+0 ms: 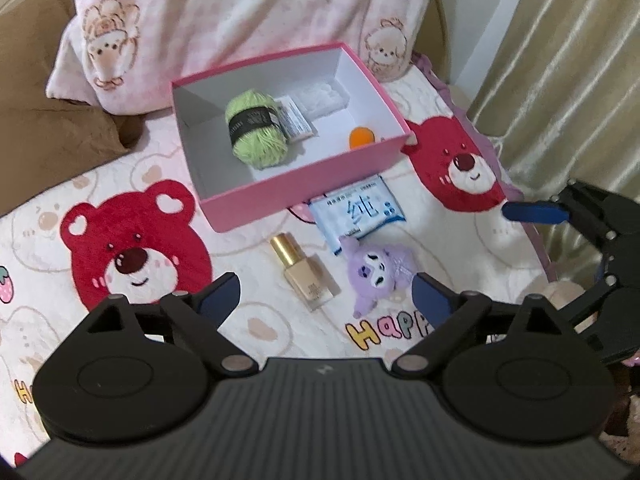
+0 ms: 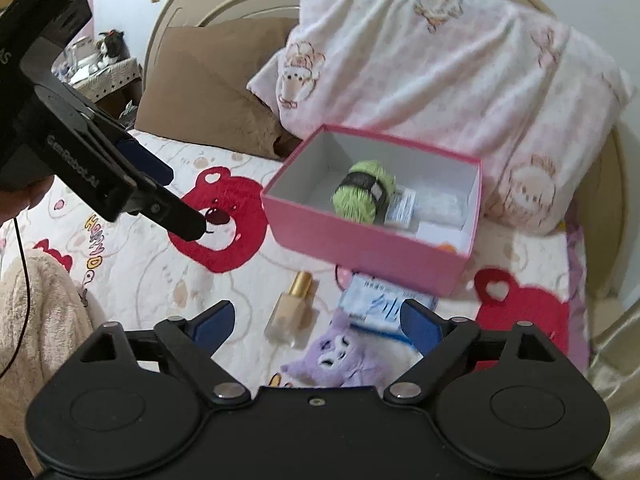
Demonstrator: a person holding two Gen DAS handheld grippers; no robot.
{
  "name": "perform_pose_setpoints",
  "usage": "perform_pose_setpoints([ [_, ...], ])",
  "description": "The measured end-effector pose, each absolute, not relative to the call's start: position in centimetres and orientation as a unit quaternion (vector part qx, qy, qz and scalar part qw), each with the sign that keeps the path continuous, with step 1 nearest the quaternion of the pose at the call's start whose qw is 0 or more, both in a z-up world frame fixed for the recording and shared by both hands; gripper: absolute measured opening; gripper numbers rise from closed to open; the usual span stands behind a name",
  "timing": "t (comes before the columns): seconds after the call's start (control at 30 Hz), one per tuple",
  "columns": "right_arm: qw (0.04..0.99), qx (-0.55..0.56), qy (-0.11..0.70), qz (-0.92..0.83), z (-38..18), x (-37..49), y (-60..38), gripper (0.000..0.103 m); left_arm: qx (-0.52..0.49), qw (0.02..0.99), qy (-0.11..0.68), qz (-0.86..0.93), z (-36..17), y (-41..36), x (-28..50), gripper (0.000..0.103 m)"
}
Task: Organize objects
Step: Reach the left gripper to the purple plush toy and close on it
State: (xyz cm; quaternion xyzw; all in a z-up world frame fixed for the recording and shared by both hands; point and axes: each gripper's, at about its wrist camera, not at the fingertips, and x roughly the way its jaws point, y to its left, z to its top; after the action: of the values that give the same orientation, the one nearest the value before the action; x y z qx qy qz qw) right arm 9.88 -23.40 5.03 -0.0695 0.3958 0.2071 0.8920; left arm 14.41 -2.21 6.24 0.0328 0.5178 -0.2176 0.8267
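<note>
A pink box [image 1: 280, 196] lies open on the bed. It holds a green yarn ball [image 1: 252, 132], a white labelled packet [image 1: 296, 118] and a small orange thing [image 1: 360, 136]. In front of it lie a blue tissue pack [image 1: 356, 212], a gold-capped bottle [image 1: 304, 276] and a purple plush toy [image 1: 380, 272]. My left gripper [image 1: 326, 300] hovers open above the bottle and plush, holding nothing. My right gripper [image 2: 318, 320] is open and empty too, over the plush [image 2: 336, 360] and bottle [image 2: 290, 308]. One of its blue fingers [image 1: 536, 212] shows at the right.
A pink printed pillow [image 1: 240, 12] leans behind the box, with a brown pillow [image 1: 48, 120] to its left. The bedspread [image 1: 136, 256] has red bear prints. A curtain [image 1: 560, 60] hangs along the right bed edge. A cluttered nightstand [image 2: 104, 68] stands beyond the headboard.
</note>
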Motion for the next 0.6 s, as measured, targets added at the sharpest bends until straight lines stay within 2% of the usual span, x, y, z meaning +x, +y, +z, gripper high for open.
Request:
perform_pose_setpoints([
  [0.37,0.889,-0.016,0.413,0.196,-1.6,10.4,-25.4,0.092,0.043,0.809,0.536,-0.235,-0.5,-4.5,14.5,0.094],
  [0.6,0.874,0.004,0.439,0.206,-4.4,13.0,-26.5,0.092,0.005,0.809,0.547,-0.216,-5.5,-5.1,15.4,0.091],
])
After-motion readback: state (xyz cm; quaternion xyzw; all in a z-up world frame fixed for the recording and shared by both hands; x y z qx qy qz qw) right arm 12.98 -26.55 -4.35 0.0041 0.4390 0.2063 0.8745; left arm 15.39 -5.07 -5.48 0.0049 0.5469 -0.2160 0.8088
